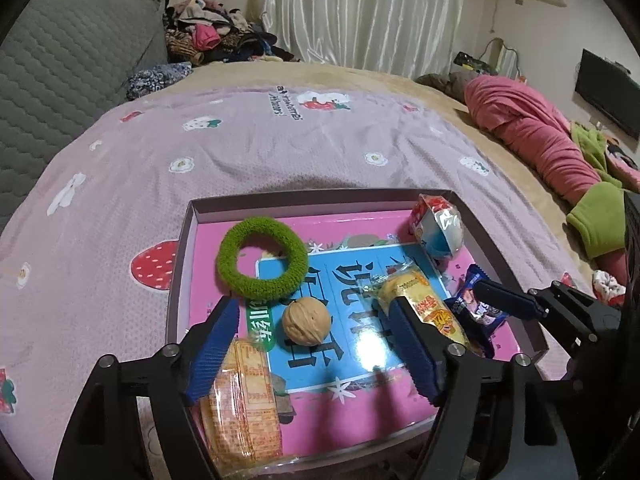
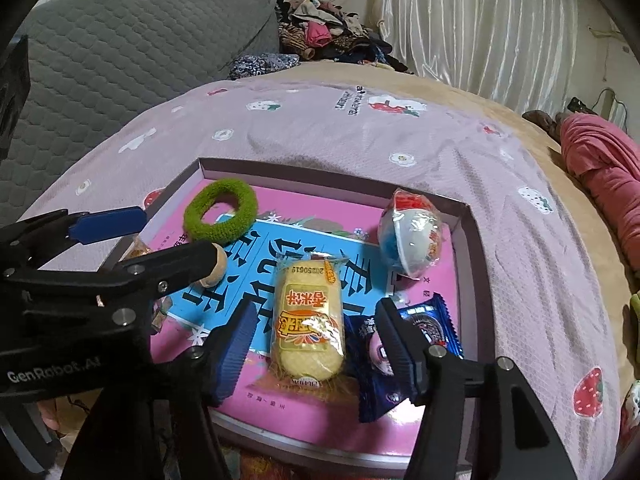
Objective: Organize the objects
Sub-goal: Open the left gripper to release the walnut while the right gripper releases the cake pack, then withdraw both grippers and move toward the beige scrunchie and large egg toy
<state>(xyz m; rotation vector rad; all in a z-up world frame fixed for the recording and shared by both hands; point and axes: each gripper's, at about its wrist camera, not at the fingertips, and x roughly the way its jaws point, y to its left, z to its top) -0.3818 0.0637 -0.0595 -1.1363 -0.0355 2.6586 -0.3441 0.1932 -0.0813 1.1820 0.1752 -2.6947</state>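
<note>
The yellow snack pack (image 2: 308, 320) lies flat in the box (image 2: 476, 248) on the bed (image 2: 360, 136), between the parted fingers of the right hand-held gripper (image 2: 316, 344), untouched, long axis pointing away. The left hand-held gripper (image 1: 312, 344) stands wide over the walnut (image 1: 306, 321).

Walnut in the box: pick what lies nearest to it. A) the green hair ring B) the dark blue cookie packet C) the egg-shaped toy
A: in the left wrist view the walnut sits just below the green hair ring, with the other two across the box.
</note>
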